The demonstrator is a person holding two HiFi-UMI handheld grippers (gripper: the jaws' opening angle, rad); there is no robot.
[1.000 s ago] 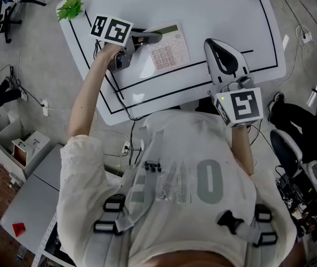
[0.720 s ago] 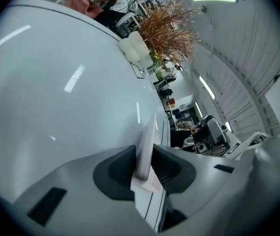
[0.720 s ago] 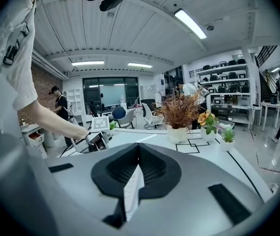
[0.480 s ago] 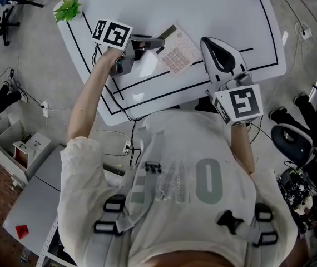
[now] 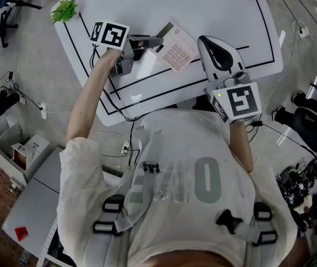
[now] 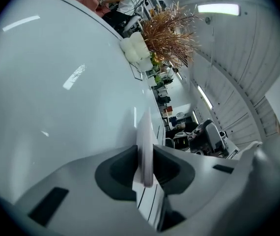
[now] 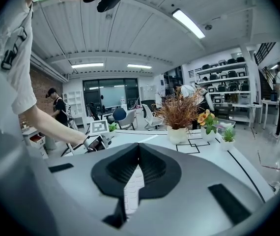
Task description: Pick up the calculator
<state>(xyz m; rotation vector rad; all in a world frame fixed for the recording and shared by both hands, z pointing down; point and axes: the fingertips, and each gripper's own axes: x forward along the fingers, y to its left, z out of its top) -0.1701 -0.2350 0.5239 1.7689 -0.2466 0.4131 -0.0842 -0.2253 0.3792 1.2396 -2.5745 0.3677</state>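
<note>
the calculator [image 5: 176,47] sits askew over the white table [image 5: 225,4], with its left edge between the jaws of the left gripper [image 5: 159,39]. in the left gripper view it stands edge-on, a thin pale slab [image 6: 145,146]. the jaws have just been closing, and their dark pads now press on both its faces. whether its far edge touches the table i cannot tell. the right gripper [image 5: 203,40] hovers just beside the calculator, jaws together on nothing.

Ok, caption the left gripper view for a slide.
Left claw, having just closed, grips the calculator edge-on, with the table behind.
</note>
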